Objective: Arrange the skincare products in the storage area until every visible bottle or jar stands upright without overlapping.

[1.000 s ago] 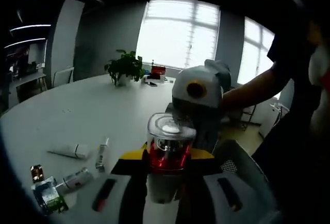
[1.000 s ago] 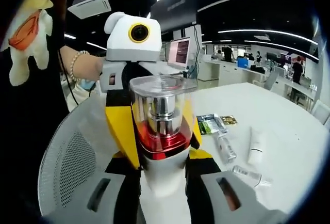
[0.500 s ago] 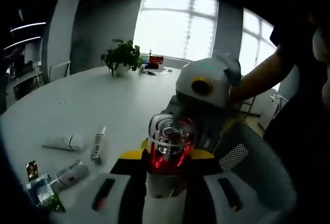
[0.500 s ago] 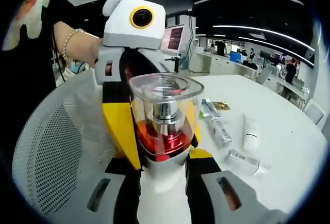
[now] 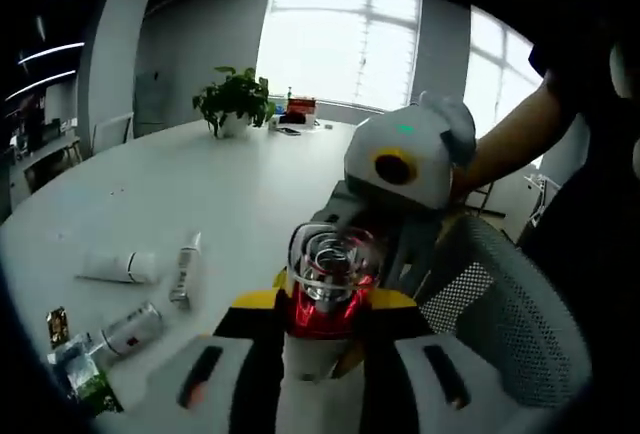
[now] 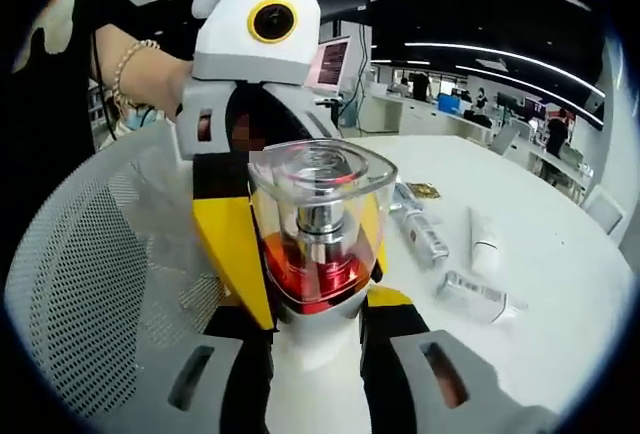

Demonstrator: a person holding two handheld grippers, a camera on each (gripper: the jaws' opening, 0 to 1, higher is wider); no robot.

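Left gripper (image 5: 320, 329) clamped on clear-capped red bottle (image 5: 328, 284), held above white surface (image 5: 200, 204). Right gripper (image 6: 318, 329) clamped on same bottle. Left gripper view, left to right: sachets (image 5: 75, 374), silver tube (image 5: 128, 331), white tube (image 5: 118, 268), small clear tube (image 5: 184, 272), mesh chair (image 5: 520, 324).
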